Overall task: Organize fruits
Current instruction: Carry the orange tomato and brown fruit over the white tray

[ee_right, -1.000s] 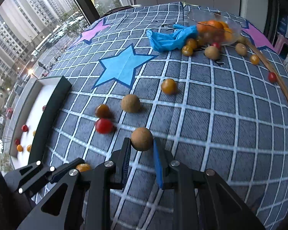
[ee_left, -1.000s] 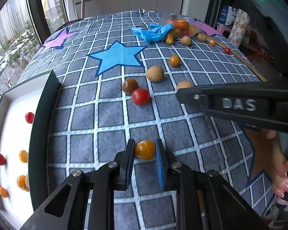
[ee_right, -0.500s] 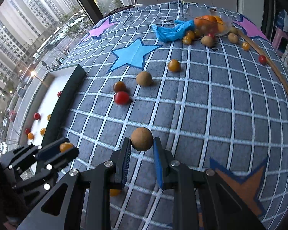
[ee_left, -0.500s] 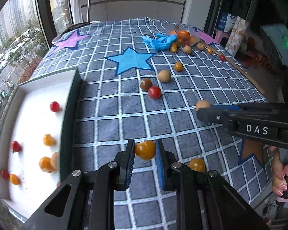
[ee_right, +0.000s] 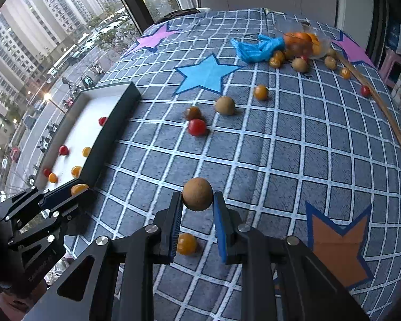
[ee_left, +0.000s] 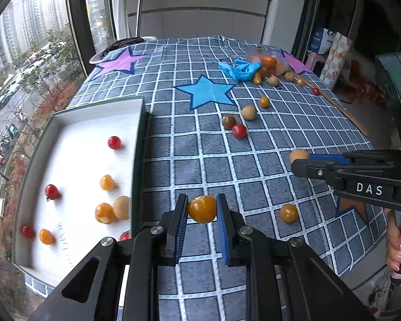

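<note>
My left gripper (ee_left: 202, 211) is shut on an orange cherry tomato (ee_left: 202, 209), held above the checked cloth just right of the white tray (ee_left: 74, 133). My right gripper (ee_right: 196, 200) is shut on a brown round fruit (ee_right: 197, 194), held above the cloth; it shows from the side in the left wrist view (ee_left: 298, 156). The tray holds several red and orange tomatoes and one tan fruit (ee_left: 121, 207). The left gripper also shows in the right wrist view (ee_right: 78, 188) beside the tray's near corner.
Loose fruits lie on the cloth: an orange tomato (ee_left: 289, 213), a red one (ee_left: 238, 130), a dark one (ee_left: 228, 121), a tan one (ee_left: 249, 112). A blue glove (ee_left: 239, 68) and a clear bag of fruit (ee_left: 267, 61) lie at the back. A wooden stick (ee_right: 382, 107) runs along the right edge.
Both grippers have lifted and pulled back toward me with their fruits held. The left one has moved left toward the tray, which now shows more fully.
</note>
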Motion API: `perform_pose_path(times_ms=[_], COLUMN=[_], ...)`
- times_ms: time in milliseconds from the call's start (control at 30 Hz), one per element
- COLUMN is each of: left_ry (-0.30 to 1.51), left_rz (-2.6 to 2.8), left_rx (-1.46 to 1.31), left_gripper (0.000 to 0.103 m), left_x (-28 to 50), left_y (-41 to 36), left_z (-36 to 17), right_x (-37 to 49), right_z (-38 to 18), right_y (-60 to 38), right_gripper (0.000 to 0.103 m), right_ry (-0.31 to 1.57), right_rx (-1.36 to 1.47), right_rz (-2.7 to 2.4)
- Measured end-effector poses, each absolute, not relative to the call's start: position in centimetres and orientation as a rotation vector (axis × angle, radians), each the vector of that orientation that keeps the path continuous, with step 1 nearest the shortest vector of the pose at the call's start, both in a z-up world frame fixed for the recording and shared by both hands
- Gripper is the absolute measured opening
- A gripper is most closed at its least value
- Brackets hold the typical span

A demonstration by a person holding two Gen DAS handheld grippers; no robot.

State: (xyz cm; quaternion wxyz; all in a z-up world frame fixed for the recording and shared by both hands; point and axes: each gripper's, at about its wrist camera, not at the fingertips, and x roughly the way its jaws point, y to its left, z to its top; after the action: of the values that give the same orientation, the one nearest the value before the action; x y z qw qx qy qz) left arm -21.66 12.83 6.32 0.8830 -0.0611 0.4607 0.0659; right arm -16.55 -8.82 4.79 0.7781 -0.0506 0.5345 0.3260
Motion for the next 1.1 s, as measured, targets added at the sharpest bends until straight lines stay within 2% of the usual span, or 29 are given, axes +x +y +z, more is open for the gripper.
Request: perform_pose_path(times_ms=[533, 1100], left_ry=[0.931, 0.971], left_rz=[0.227, 0.386], left_rx=[-0.203, -0.266], left_gripper=[0.023, 0.023], left_x=[-24.7, -25.9], left_y=[19.0, 27.7], left_z=[6.5, 3.4], right_x=[-19.1, -19.7], right_z=[7.0, 6.4], right_y=[-2.0, 8.5], right_gripper=[0.025, 0.025], right_ry=[1.136, 1.155], right_rx=[-0.211, -0.318], right_rz=[0.783, 0.887])
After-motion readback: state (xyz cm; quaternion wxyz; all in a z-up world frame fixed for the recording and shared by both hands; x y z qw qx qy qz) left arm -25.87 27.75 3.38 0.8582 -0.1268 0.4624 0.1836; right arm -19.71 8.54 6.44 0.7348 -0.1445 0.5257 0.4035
